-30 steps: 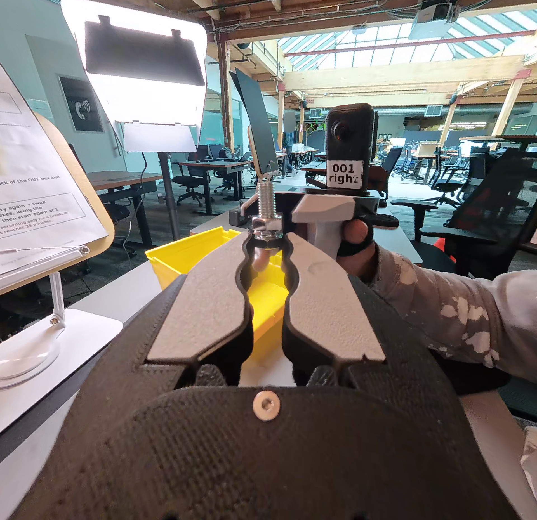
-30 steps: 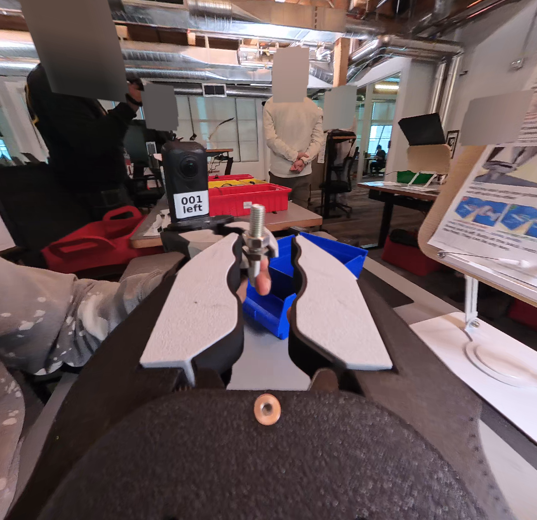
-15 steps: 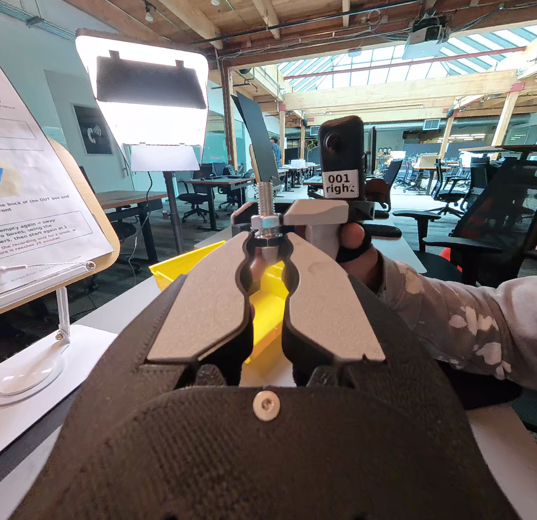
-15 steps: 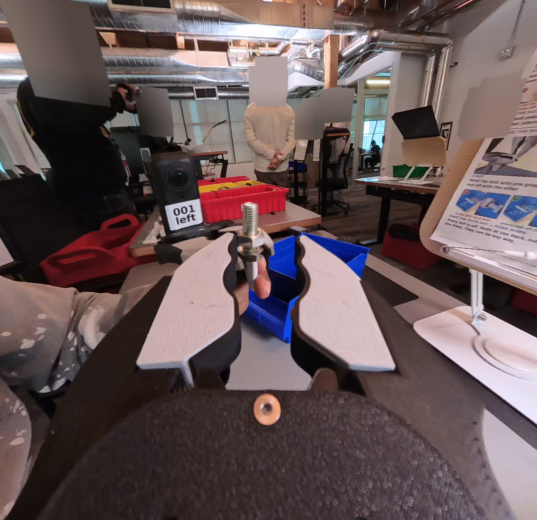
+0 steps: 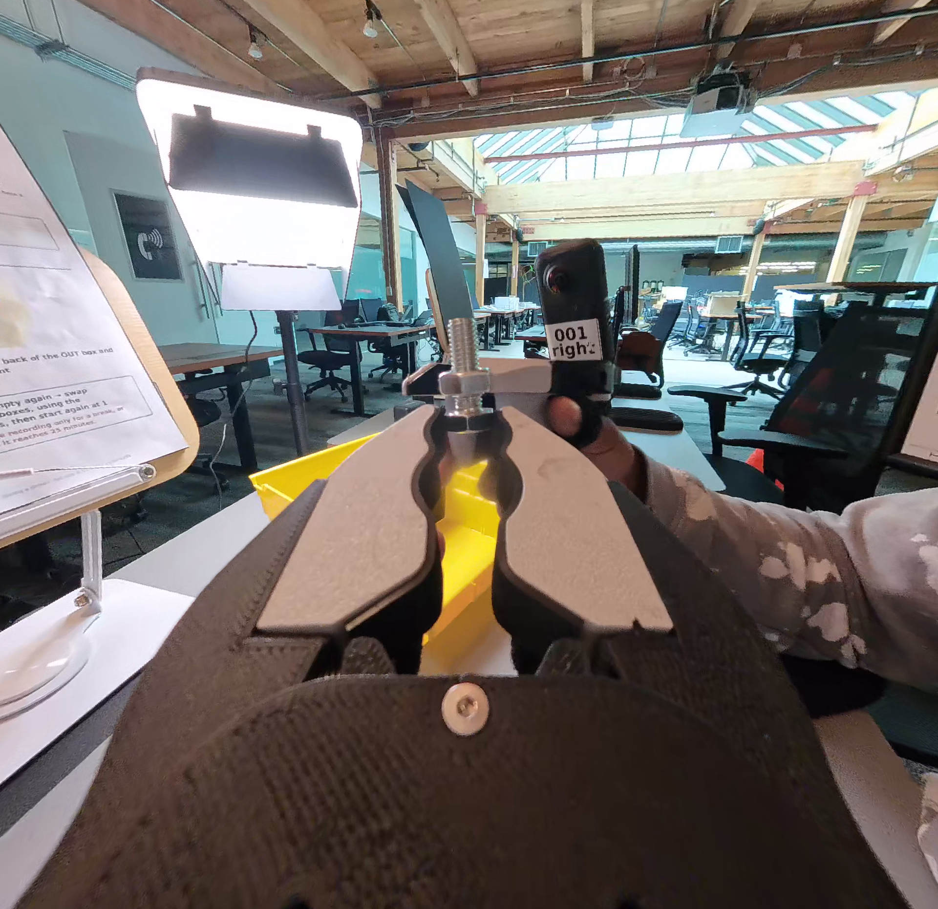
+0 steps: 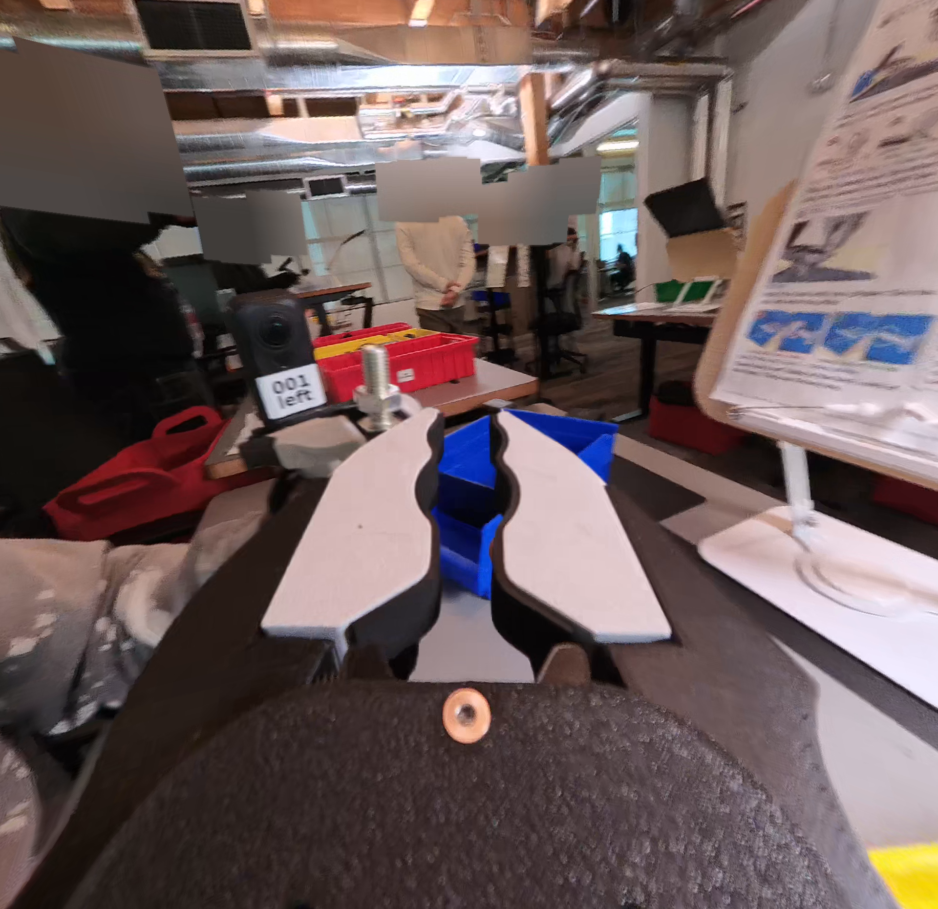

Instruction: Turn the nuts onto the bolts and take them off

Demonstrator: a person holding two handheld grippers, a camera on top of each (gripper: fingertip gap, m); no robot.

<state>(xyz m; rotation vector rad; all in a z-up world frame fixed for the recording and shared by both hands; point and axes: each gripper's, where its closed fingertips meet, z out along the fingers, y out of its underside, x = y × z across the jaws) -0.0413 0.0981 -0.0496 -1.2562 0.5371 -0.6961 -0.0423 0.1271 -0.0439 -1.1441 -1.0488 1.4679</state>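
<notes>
The bolt (image 5: 463,349) at frame centre is bright, shiny metal with a ridged thread, and the nut (image 5: 463,381) on it has the same polished look. The left gripper (image 5: 466,430) has matt grey fingers (image 5: 365,524) with a fine grainy surface, set on black ribbed plastic. Below them the yellow bin (image 5: 459,516) is smooth, glossy plastic. At right, the sleeve (image 5: 792,570) is soft mottled cloth. In the right wrist view, the blue bin (image 6: 464,498) at centre looks like smooth plastic, and the paper sheet (image 6: 852,295) at upper right lies on a wooden board.

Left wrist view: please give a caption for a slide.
Left tool grips the bolt head upright while the right tool's fingers meet the nut, above a yellow bin.
</notes>
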